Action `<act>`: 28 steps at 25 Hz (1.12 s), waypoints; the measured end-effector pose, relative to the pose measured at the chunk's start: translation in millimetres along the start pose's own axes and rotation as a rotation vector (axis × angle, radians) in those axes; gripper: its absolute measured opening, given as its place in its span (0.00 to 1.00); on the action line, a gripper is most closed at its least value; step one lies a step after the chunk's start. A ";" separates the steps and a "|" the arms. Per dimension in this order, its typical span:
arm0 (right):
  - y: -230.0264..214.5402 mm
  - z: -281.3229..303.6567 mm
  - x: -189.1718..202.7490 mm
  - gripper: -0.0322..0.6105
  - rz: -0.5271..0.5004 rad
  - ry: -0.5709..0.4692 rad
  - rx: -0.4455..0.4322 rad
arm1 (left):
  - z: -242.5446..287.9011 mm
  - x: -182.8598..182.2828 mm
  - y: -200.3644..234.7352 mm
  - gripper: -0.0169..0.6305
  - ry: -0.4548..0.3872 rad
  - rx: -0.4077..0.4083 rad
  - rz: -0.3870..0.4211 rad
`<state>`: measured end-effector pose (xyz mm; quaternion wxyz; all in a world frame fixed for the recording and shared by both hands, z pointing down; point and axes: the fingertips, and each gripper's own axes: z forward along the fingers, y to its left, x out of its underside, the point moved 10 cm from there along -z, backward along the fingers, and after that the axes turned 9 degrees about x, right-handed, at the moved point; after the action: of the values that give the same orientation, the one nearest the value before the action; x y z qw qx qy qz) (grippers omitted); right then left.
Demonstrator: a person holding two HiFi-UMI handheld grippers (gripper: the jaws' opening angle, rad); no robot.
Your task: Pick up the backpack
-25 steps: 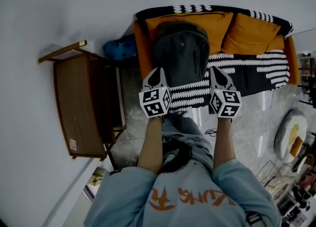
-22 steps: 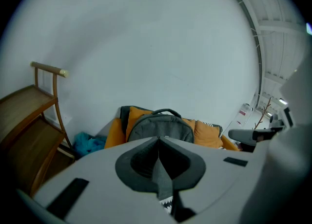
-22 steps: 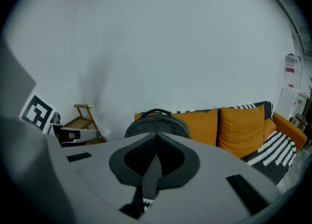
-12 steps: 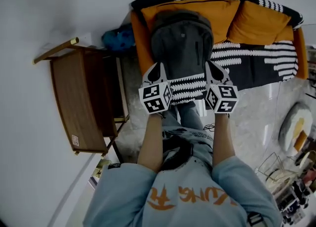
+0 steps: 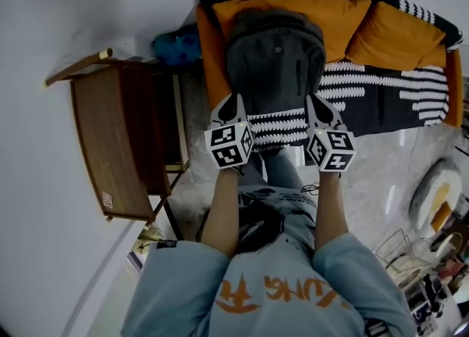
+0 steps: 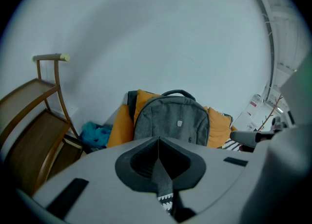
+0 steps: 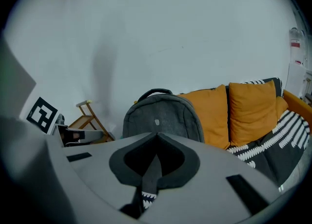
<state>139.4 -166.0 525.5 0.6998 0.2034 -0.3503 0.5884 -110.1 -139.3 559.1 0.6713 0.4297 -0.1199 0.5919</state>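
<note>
Head view: my left gripper (image 5: 235, 102) and right gripper (image 5: 315, 101) hover before the grey backpack (image 5: 275, 57) on the sofa (image 5: 381, 105), jaws pressed together, empty.

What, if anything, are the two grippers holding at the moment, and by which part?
Nothing is held: the left gripper and right gripper are both shut and empty, short of the grey fabric backpack.

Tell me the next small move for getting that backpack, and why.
Probably open the claws first. The left claw and the right claw are both shut and empty, held short of the grey backpack, which stands upright on the sofa with its top handle free. Shut claws cannot take that handle.
</note>
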 end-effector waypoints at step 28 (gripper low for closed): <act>-72.3 97.9 12.3 0.31 -0.016 0.179 0.034 | 84.9 13.4 38.3 0.34 0.103 -0.073 -0.036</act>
<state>185.5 -242.1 609.4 0.7294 0.1646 -0.2747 0.6045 -111.4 -193.7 635.8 0.7023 0.3760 -0.0987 0.5964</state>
